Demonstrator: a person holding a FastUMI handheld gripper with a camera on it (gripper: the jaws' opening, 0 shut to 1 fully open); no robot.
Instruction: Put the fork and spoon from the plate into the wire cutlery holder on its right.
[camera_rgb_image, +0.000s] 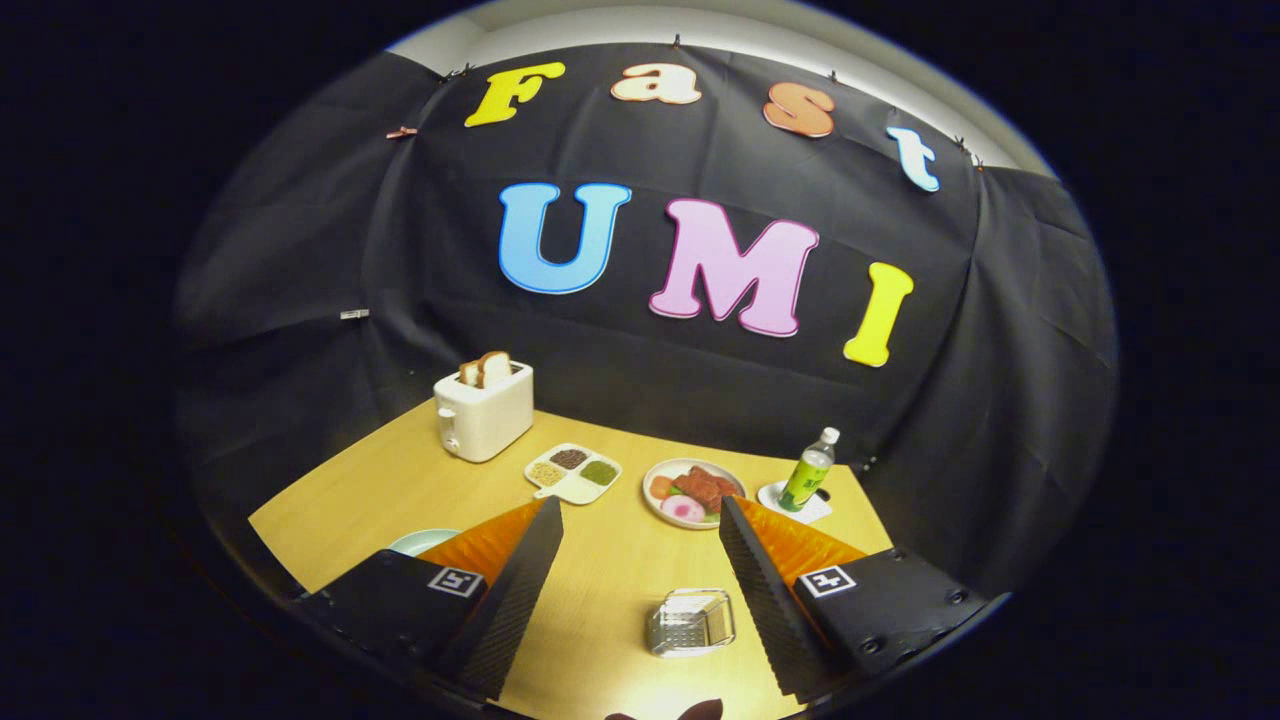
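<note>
I see my tool (640, 560) with its fingers spread wide and nothing in them, above the wooden surface (610, 560). The wire cutlery holder (690, 621) sits between the fingers, close to the right one. A pale plate (420, 541) peeks out behind the left finger, near the surface's left edge.

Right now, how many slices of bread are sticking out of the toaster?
2: both stand side by side in the top of the toaster, far beyond the open gripper. More could be hidden inside.
</note>
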